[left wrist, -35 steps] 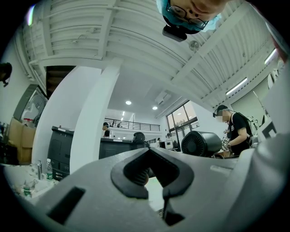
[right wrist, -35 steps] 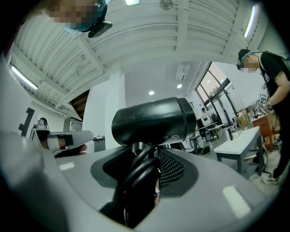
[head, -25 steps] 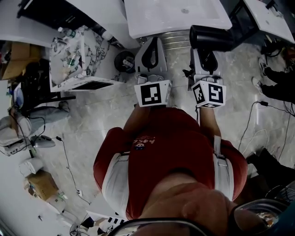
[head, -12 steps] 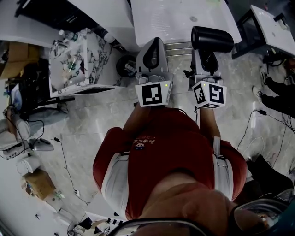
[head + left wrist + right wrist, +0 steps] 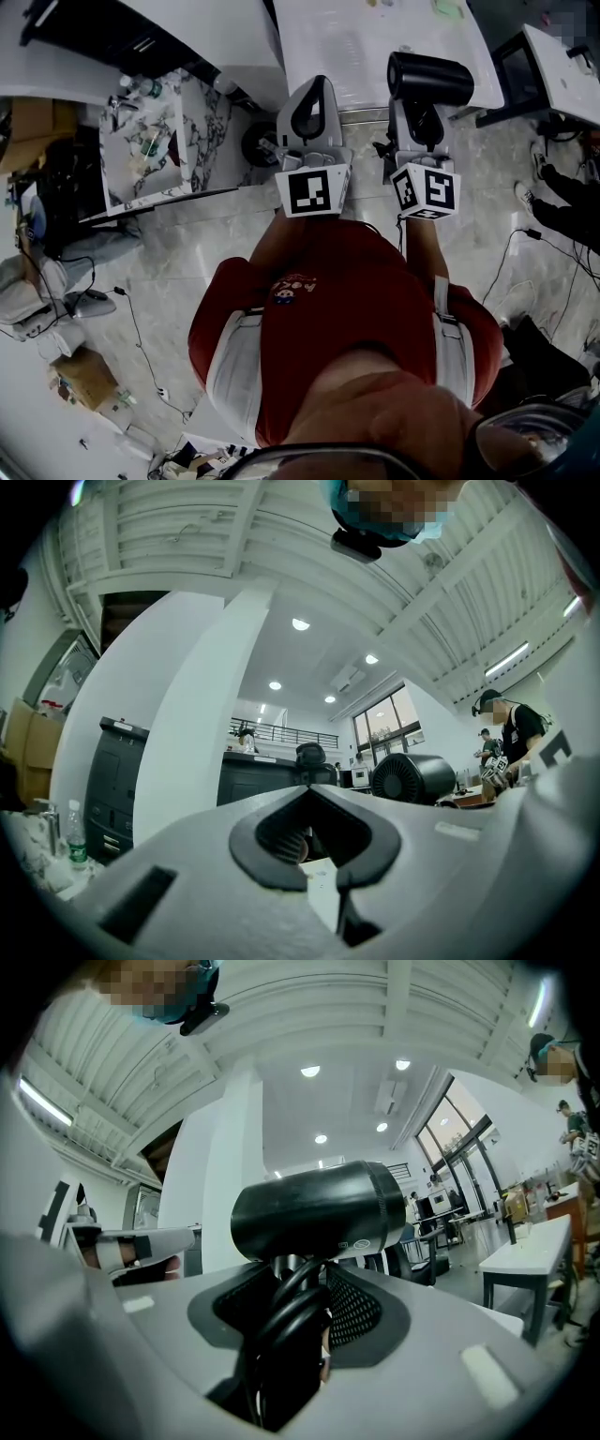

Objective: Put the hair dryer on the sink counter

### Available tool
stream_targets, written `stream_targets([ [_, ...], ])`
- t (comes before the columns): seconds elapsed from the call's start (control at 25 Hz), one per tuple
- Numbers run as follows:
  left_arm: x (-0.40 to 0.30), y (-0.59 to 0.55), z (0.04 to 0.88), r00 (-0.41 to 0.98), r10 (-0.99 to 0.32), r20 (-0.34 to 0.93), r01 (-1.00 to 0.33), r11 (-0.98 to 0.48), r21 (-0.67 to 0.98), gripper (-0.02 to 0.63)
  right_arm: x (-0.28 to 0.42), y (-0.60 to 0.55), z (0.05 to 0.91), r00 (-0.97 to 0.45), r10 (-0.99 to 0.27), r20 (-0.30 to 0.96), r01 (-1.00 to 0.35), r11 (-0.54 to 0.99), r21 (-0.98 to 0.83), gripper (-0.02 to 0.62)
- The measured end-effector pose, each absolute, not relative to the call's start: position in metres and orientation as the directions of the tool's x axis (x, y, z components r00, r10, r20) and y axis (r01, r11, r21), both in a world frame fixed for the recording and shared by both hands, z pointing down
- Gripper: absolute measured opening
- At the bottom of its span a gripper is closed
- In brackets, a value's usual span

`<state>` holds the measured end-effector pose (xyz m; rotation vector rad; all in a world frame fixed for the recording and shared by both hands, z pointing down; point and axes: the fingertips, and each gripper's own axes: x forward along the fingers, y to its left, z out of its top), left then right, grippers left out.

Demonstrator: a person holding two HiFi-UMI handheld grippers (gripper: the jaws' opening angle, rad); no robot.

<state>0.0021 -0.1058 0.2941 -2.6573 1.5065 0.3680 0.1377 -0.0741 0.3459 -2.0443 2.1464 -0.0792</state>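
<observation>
In the head view my right gripper (image 5: pixel 421 109) is shut on the handle of a black hair dryer (image 5: pixel 431 78), whose barrel lies crosswise above the jaws. In the right gripper view the hair dryer (image 5: pixel 319 1207) stands upright between the jaws of the right gripper (image 5: pixel 302 1277), with its black cord looped along the handle. My left gripper (image 5: pixel 313 86) is beside it at the left, its tips together and nothing in it. The left gripper (image 5: pixel 309 789) points slightly upward into the room. Both reach over the near edge of a white counter (image 5: pixel 349 45).
A marble-patterned stand (image 5: pixel 150 141) with bottles is at the left. A dark round object (image 5: pixel 253 142) sits on the floor by the counter's corner. Cables (image 5: pixel 131 319) and a cardboard box (image 5: pixel 82 373) lie at lower left. Another white desk (image 5: pixel 567 66) and a person's legs (image 5: pixel 562 211) are at the right.
The white counter has drawn nearer: both grippers, side by side as before, have gone from short of its near edge to over it. The hair dryer stays in the right gripper.
</observation>
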Motion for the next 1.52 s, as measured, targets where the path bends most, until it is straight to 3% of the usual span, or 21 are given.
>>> stream_targets([
  [1.0, -0.05, -0.242, 0.284, 0.502, -0.824, -0.264, -0.84, -0.537, 0.077, 0.002, 0.085, -0.212, 0.337, -0.031, -0.997, -0.073, -0.989, 0.041, -0.142, 0.19],
  [1.52, -0.029, -0.277, 0.287, 0.483, -0.832, -0.274, -0.853, -0.518, 0.069, 0.002, 0.105, -0.253, 0.348, -0.064, -0.996, -0.069, -0.986, 0.074, -0.152, 0.19],
])
